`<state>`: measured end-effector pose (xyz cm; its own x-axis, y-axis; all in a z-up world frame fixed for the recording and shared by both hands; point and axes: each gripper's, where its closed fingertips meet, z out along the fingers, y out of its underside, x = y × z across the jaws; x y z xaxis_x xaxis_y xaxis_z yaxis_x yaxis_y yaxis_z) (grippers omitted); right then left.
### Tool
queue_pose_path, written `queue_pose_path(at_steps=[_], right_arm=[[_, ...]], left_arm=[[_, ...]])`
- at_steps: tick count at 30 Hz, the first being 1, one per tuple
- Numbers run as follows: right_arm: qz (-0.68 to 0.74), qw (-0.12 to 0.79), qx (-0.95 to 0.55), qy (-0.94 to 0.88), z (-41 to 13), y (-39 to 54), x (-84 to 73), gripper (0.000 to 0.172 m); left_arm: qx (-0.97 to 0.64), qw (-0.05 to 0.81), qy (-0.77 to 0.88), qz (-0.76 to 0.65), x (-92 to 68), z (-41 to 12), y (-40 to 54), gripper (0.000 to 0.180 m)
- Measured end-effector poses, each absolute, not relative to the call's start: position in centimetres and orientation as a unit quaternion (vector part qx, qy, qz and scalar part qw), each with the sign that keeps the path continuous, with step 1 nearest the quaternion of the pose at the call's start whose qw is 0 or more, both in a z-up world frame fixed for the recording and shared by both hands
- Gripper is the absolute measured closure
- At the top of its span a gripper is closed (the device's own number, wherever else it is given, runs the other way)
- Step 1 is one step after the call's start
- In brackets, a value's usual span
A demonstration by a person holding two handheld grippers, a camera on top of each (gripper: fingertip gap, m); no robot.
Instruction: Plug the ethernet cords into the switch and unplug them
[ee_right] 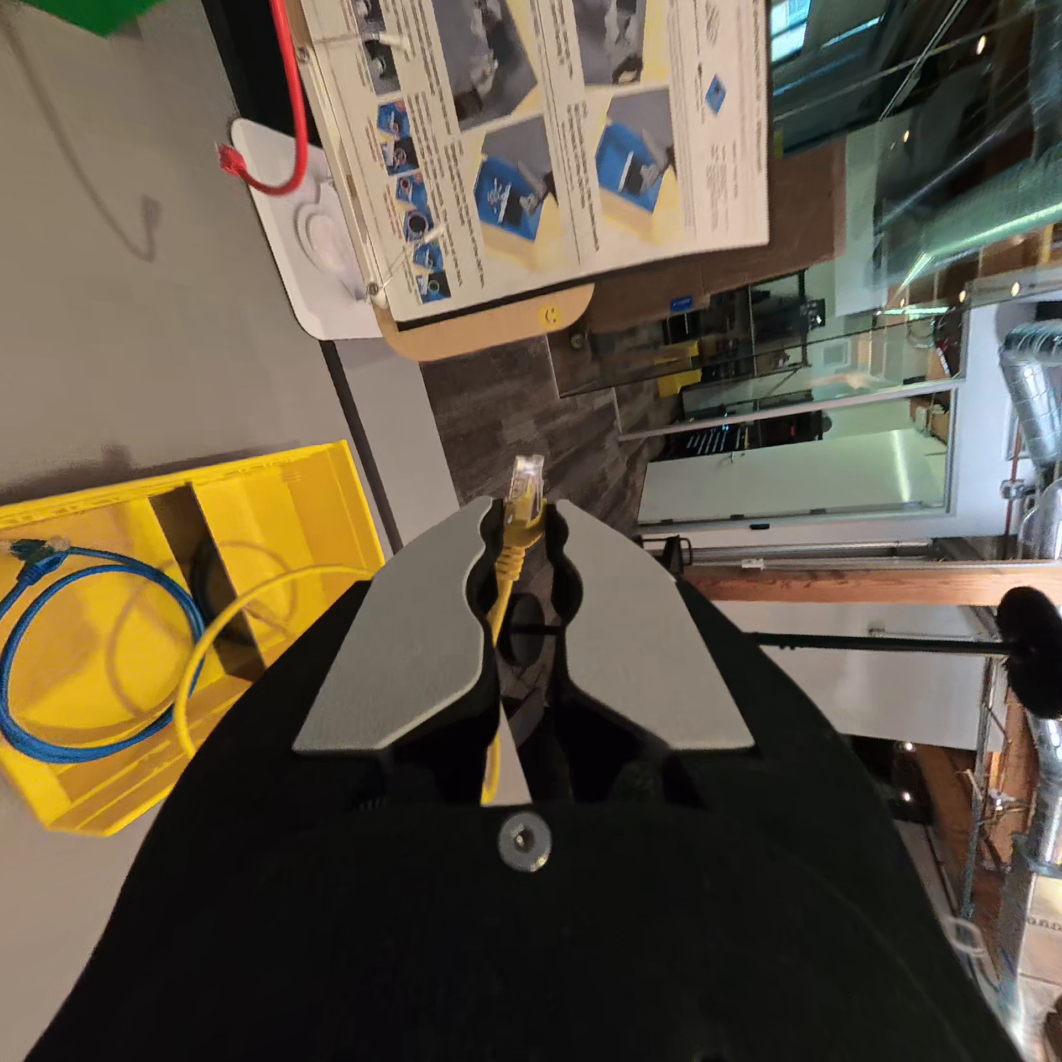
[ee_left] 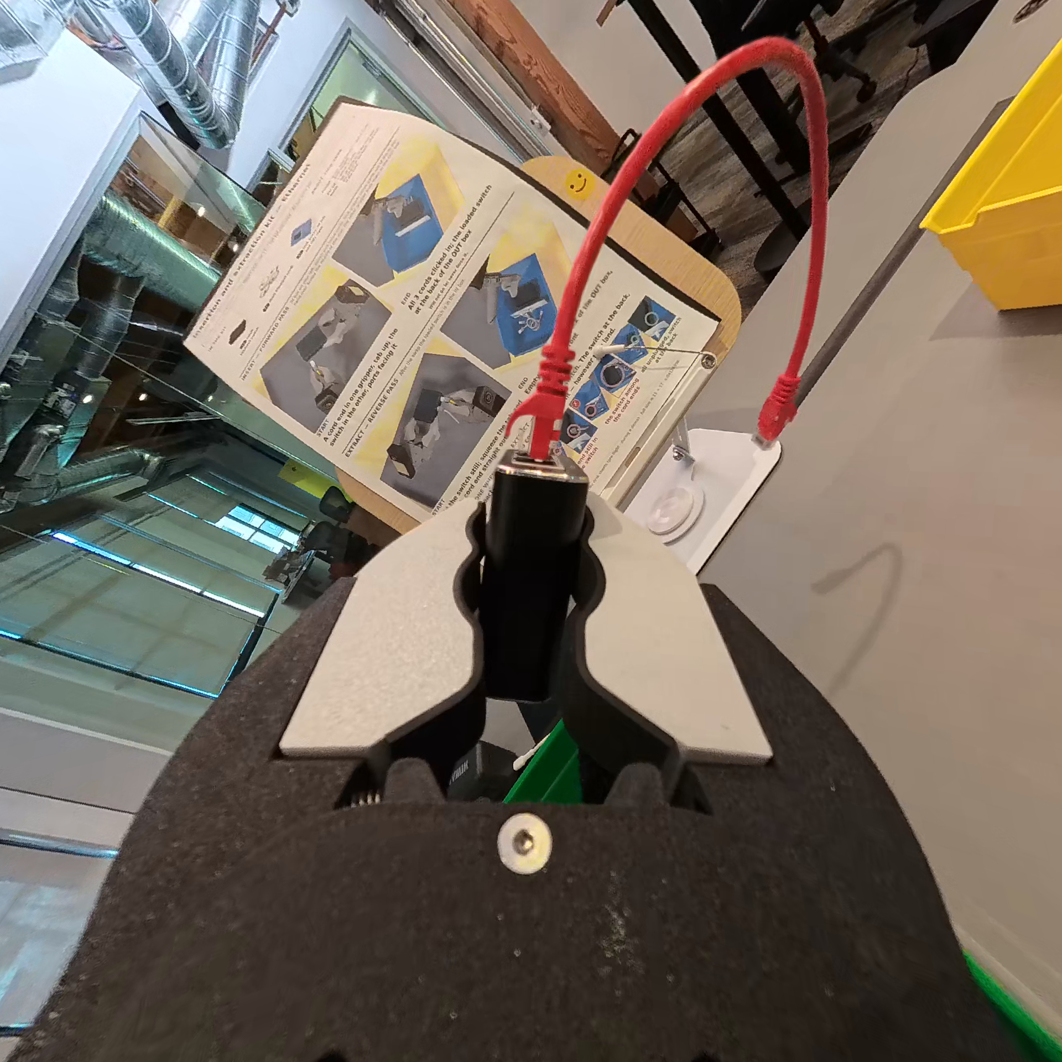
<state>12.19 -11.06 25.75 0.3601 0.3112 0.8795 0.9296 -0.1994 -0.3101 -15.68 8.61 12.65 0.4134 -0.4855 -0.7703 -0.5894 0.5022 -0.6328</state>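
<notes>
My left gripper [ee_left: 531, 520] is shut on the black switch [ee_left: 526, 580], which stands up between the pads with its ports facing away. A red ethernet cord [ee_left: 689, 97] is plugged into the switch's top port, arcs up and hangs with its free plug [ee_left: 776, 411] in the air; part of that red cord [ee_right: 296, 115] also shows in the right wrist view. My right gripper [ee_right: 523, 511] is shut on the yellow cord's boot [ee_right: 517, 528], with the clear plug [ee_right: 526, 474] sticking out past the fingertips. The yellow cord [ee_right: 230, 609] trails back to the left.
A yellow bin [ee_right: 322, 488] on the grey table holds a coiled blue cord [ee_right: 103, 649]; the bin also shows in the left wrist view [ee_left: 1000, 230]. An instruction sheet on a wooden board [ee_left: 437, 299] stands on a white base [ee_left: 741, 477]. A green bin edge [ee_left: 546, 770] lies below. There is about 35 cm between the tips of the two grippers.
</notes>
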Motion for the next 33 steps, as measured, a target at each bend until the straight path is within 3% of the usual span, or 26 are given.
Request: queue_pose_path(at_steps=[17,25,33], right_arm=[[-0.395,0.467,-0.662,-0.433,31.6,-13.5,12.2,0.157],[-0.387,0.453,-0.673,-0.438,29.6,-14.0,12.3,0.157],[-0.352,0.417,-0.704,-0.454,24.1,-12.8,12.9,0.157]], left_arm=[[-0.497,0.645,0.577,0.063,-13.7,10.4,8.4,0.154],[-0.494,0.64,0.586,0.062,-13.2,10.1,7.9,0.154],[-0.496,0.636,0.588,0.061,-13.2,10.0,7.9,0.154]])
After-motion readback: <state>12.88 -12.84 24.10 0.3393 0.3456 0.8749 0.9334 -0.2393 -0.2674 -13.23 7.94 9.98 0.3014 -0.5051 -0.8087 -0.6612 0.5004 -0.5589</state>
